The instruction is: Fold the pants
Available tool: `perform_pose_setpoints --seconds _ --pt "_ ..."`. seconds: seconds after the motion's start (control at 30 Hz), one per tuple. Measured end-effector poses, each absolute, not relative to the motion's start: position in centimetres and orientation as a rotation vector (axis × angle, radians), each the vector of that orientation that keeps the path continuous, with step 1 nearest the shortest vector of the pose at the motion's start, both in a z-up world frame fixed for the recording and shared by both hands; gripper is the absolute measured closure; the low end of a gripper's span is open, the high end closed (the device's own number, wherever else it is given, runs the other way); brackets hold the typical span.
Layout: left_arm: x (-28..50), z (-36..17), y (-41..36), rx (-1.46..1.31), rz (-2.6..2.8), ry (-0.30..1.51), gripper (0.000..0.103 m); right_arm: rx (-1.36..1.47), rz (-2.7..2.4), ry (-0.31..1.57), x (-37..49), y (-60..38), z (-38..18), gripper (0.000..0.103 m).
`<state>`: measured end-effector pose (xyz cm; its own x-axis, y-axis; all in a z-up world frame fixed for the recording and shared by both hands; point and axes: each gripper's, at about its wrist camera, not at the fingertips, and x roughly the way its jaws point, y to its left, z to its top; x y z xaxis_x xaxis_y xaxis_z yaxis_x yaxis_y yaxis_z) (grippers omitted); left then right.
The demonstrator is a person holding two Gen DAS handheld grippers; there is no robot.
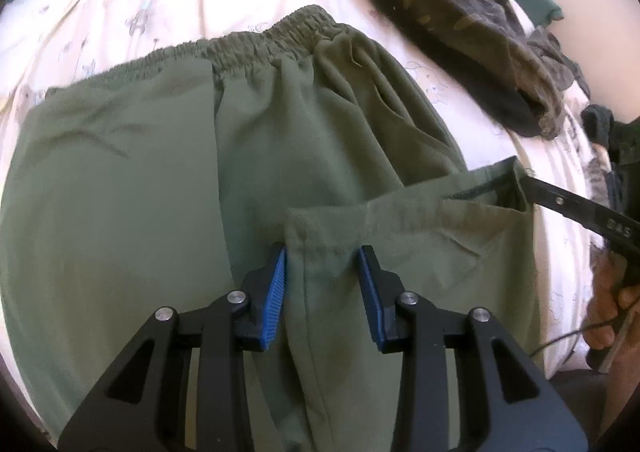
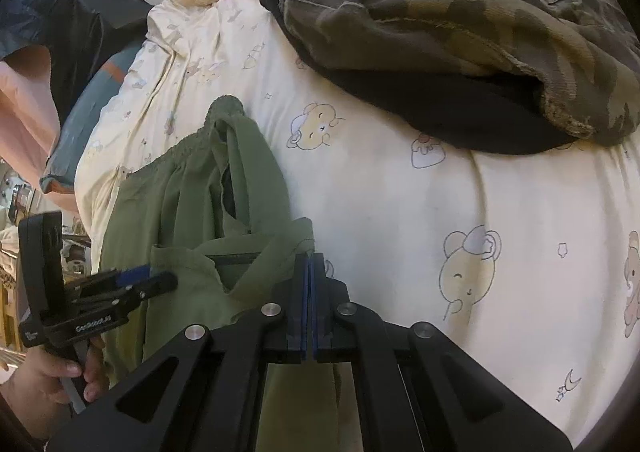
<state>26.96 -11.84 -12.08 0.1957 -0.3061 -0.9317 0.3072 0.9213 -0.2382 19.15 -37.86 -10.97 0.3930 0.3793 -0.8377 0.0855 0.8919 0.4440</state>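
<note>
Spread on the cartoon-print bedsheet (image 2: 400,192), the olive pants (image 1: 120,172) are seen with a leg hem folded up toward the elastic waistband (image 1: 256,40). That hem is gripped by the left tongs (image 1: 322,264); its corner is pinched in the clenched right tongs (image 2: 309,264). Only the right view shows the bear prints; camouflage clothing (image 2: 460,12) lies well apart.

One pair of green pants (image 1: 160,172), one camouflage garment (image 2: 460,24), one dark garment (image 2: 440,108), one printed bedsheet (image 2: 400,204), two grippers: left gripper (image 1: 322,280), right gripper (image 2: 310,284).
</note>
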Motion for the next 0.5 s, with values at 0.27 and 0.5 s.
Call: perform_pose_setpoints --seconds 0.27,0.5 --pt "26.9 -11.2 -12.4 0.026 -0.540 1.233 0.100 0.462 0.201 1.161 18.9 -38.4 -10.8 0.103" --pt "24.5 -6.0 -7.0 -0.186 -0.550 1.114 0.100 0.467 0.309 1.020 18.1 -37.3 -5.6 0.103"
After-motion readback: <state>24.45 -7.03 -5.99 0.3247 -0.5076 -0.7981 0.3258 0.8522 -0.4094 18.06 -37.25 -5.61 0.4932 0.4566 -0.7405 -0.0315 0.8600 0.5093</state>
